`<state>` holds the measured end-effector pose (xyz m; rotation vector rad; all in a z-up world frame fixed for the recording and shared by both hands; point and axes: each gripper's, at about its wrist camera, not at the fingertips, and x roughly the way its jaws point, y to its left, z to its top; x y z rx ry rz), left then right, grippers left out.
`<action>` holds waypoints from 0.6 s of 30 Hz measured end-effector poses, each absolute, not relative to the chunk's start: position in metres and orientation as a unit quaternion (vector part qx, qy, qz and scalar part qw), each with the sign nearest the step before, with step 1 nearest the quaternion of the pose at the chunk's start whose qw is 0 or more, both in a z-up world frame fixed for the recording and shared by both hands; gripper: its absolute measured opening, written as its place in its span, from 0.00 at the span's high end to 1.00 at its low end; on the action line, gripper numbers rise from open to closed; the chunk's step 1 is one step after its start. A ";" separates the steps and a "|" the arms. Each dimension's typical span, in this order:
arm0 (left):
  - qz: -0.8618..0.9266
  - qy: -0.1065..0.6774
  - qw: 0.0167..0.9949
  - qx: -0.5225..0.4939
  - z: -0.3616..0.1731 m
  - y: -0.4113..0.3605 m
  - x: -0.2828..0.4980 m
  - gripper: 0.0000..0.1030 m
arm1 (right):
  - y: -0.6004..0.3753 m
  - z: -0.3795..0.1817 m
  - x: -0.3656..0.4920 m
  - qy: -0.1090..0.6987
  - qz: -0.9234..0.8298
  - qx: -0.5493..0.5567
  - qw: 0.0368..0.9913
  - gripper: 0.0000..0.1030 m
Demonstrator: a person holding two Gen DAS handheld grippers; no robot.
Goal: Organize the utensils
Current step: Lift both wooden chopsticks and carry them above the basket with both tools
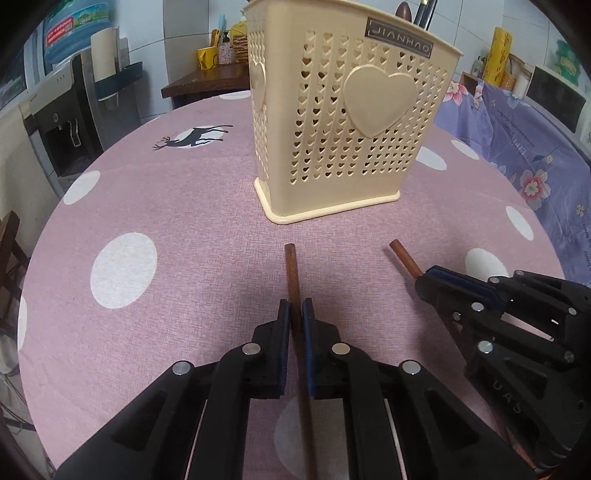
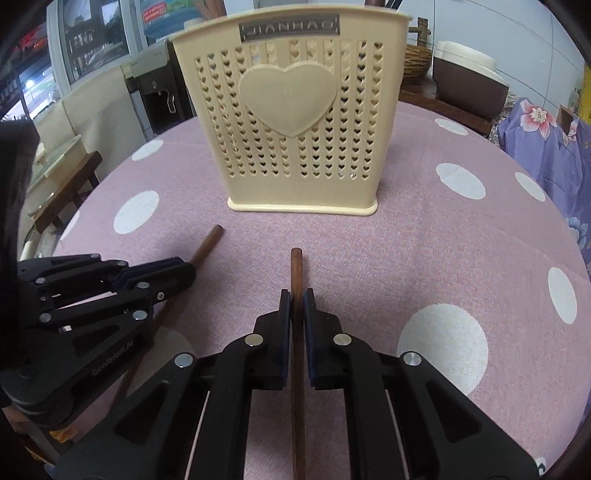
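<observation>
A cream perforated utensil holder [image 1: 347, 122] with a heart on its side stands upright on the pink dotted tablecloth; it also shows in the right wrist view [image 2: 295, 122]. Dark utensil tips stick out of its top [image 1: 424, 14]. My left gripper [image 1: 295, 308] is shut on a brown wooden chopstick [image 1: 291, 273] that points toward the holder. My right gripper [image 2: 296, 297] is shut on a second brown chopstick [image 2: 296, 269]. The right gripper [image 1: 424, 282] shows at the right of the left wrist view, the left gripper [image 2: 186, 267] at the left of the right wrist view.
The round table [image 1: 184, 221] has a pink cloth with white dots. A water dispenser [image 1: 62, 125] stands far left, a wooden side table [image 1: 207, 81] with cups behind, and a purple floral cloth [image 1: 524, 147] at the right edge.
</observation>
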<state>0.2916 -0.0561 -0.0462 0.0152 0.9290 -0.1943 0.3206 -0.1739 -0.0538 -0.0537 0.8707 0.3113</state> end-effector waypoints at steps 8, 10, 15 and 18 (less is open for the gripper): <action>-0.118 0.405 0.906 -0.017 -0.009 -0.045 0.268 0.92 | -0.188 -0.018 0.293 0.372 0.164 0.004 0.914 0.92; -0.127 0.391 0.911 -0.027 0.005 -0.041 0.261 0.92 | -0.192 -0.006 0.286 0.358 0.167 0.012 0.919 0.92; -0.143 0.347 0.926 -0.043 0.045 -0.030 0.244 0.92 | -0.203 0.030 0.268 0.322 0.182 0.035 0.928 0.92; -0.144 0.325 0.933 -0.051 0.064 -0.024 0.239 0.93 | -0.207 0.055 0.258 0.294 0.189 0.033 0.936 0.92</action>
